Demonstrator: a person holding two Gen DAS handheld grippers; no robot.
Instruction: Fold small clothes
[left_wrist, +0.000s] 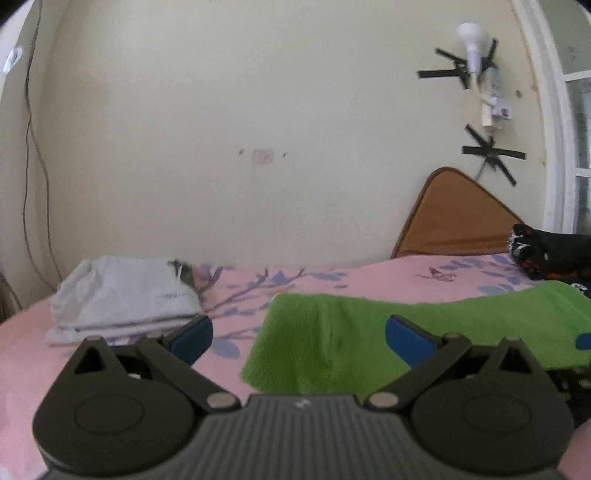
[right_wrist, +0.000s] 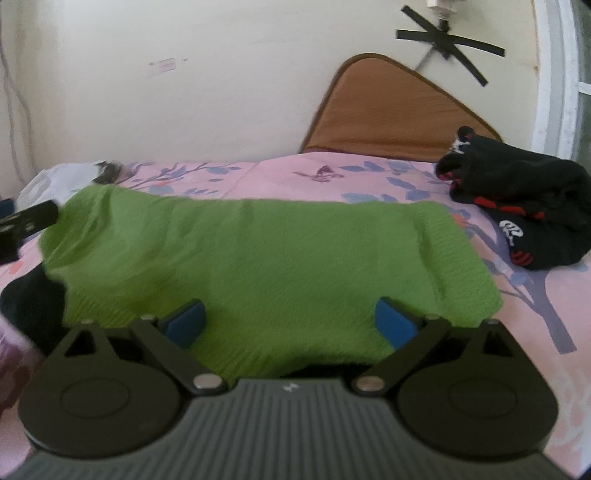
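Observation:
A green knitted garment (right_wrist: 258, 258) lies folded flat on the pink flowered bedsheet (right_wrist: 288, 173); it also shows in the left wrist view (left_wrist: 351, 339). My right gripper (right_wrist: 290, 319) is open, low over the garment's near edge, holding nothing. My left gripper (left_wrist: 299, 332) is open at the garment's left end, holding nothing. Part of the left gripper (right_wrist: 26, 221) shows at the left edge of the right wrist view.
A folded white garment (left_wrist: 122, 299) lies at the left by the wall. A black and red clothes pile (right_wrist: 517, 210) lies at the right. A brown cushion (right_wrist: 388, 110) leans on the wall. Dark fabric (right_wrist: 33, 306) sticks out under the green garment.

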